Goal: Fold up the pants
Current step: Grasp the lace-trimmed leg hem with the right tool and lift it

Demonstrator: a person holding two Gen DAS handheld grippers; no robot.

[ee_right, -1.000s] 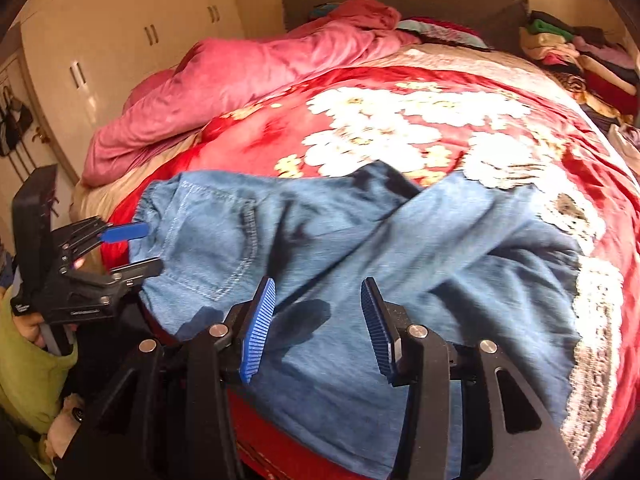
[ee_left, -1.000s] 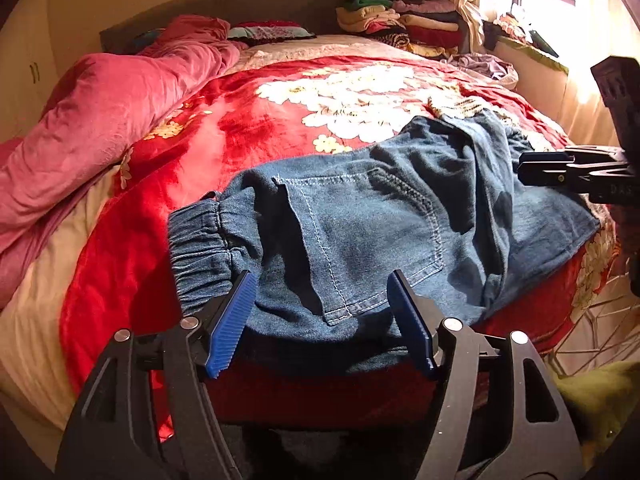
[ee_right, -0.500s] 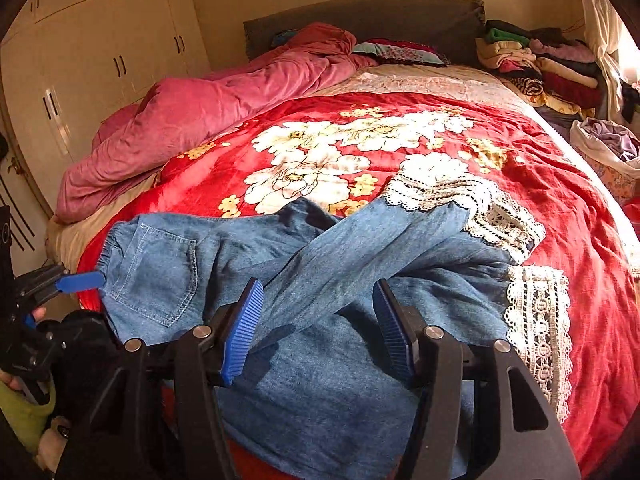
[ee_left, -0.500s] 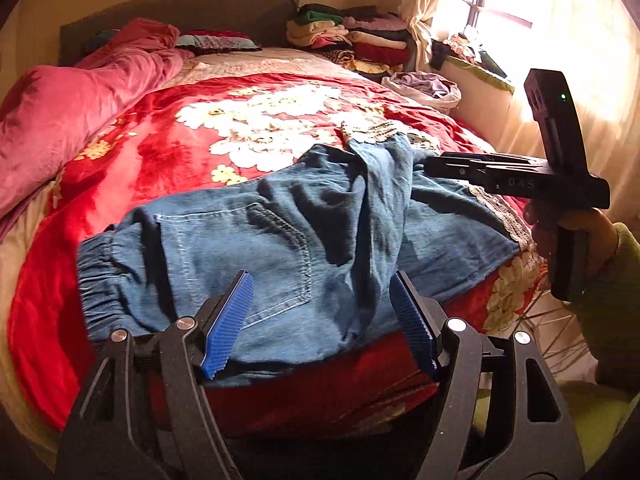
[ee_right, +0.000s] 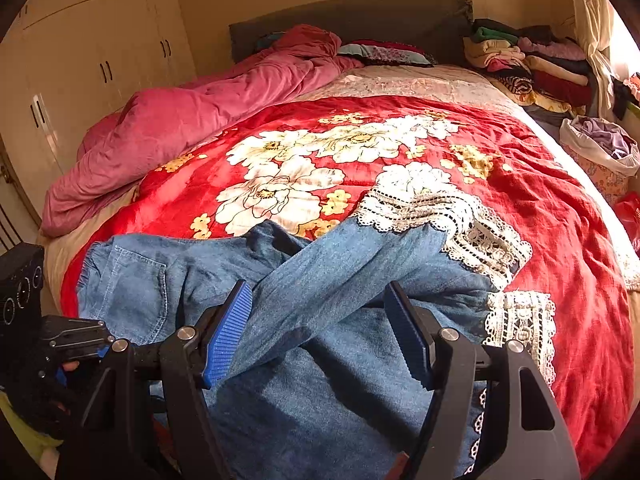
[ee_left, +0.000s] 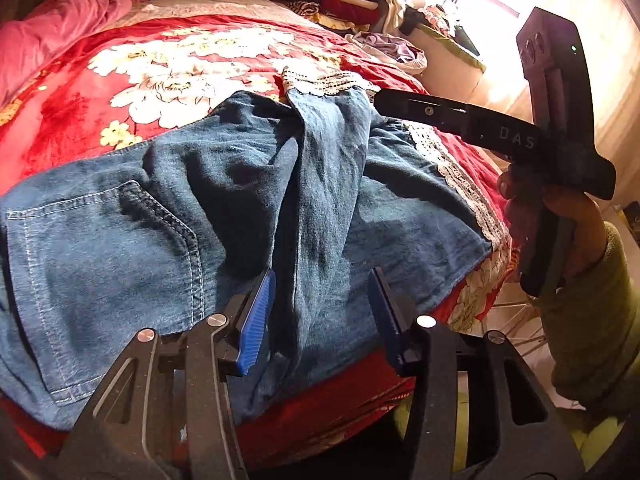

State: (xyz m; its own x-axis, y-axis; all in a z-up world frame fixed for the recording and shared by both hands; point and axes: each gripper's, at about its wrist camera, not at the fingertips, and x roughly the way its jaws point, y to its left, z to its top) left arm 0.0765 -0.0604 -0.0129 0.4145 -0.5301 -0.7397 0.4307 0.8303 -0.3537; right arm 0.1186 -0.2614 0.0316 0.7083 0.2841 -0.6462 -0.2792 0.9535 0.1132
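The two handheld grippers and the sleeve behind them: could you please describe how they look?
Both the left gripper and the right gripper have black angular frames, silver pivot bolts and ribbed blue pads. The right one's body carries pale "DAS" lettering and a small green light. The sleeve is olive-green and fleecy.

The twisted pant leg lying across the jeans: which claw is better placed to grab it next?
Probably the left claw: it is closing with the twisted leg between its pads. The right claw is opening above the jeans.

Blanket [ee_right: 540,216] clear beyond pants [ee_right: 320,280] — duvet [ee_right: 192,120] left.
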